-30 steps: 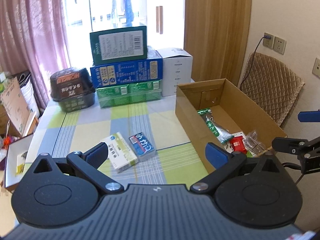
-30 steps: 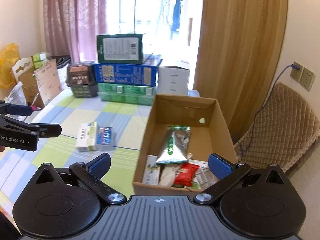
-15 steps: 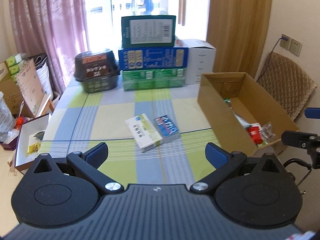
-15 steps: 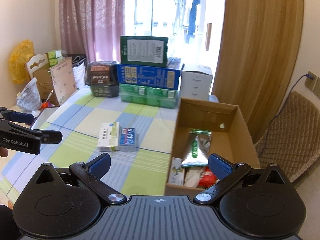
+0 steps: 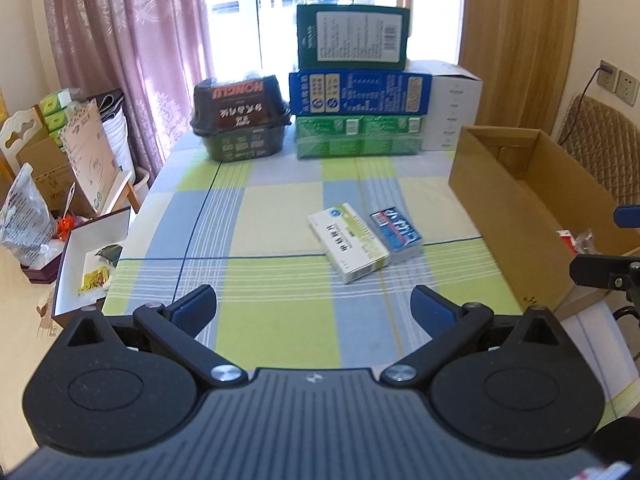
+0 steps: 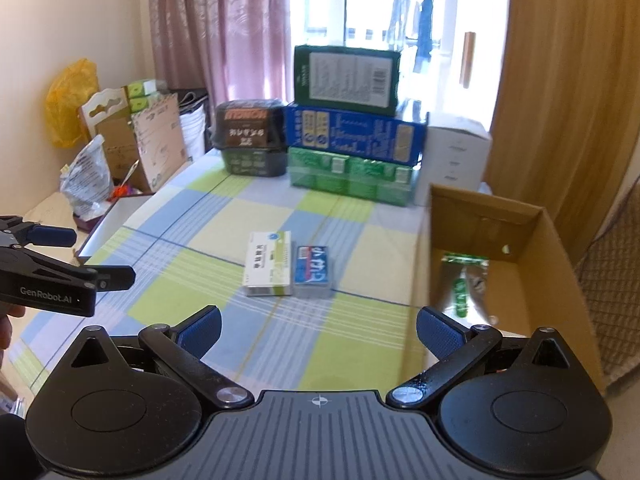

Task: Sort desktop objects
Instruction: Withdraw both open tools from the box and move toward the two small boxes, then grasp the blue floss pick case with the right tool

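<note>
Two small flat packets, a white-and-green carton [image 5: 347, 247] touching a blue one [image 5: 396, 232], lie mid-desk left of the brown cardboard box [image 6: 532, 280], and both tongs [image 5: 314, 309] [image 6: 319, 330], gaping empty, might pinch both together.
</note>
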The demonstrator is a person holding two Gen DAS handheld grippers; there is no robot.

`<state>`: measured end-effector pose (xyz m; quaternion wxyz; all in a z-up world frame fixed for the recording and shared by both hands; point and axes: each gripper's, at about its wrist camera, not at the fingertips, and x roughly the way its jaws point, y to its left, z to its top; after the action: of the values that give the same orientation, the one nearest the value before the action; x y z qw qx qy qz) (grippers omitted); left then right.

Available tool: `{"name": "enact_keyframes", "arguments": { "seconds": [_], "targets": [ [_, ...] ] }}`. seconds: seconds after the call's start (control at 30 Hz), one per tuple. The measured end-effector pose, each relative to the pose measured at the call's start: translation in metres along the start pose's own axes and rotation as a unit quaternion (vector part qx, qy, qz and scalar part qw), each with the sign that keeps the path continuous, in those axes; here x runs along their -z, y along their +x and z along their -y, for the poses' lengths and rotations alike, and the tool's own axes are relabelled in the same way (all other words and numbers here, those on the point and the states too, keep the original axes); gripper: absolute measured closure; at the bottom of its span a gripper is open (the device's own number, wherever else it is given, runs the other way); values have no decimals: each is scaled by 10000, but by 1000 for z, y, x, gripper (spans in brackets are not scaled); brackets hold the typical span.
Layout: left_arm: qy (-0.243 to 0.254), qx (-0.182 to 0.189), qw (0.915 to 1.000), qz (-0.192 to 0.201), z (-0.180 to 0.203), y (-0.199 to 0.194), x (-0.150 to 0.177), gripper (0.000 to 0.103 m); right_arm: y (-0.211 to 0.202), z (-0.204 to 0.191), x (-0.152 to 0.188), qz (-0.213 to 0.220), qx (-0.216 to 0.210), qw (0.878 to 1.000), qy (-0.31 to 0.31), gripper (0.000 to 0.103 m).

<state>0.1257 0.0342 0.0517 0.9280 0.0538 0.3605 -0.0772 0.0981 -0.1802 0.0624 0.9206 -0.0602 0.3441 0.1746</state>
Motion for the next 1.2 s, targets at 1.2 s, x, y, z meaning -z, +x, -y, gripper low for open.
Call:
{"name": "enact_keyframes", "arguments": {
  "seconds": [1.2],
  "targets": [
    [-538,-206,9966,-597,-34,169,21,1,191,8,34,-680,-11,9969,395,4]
  ]
}}
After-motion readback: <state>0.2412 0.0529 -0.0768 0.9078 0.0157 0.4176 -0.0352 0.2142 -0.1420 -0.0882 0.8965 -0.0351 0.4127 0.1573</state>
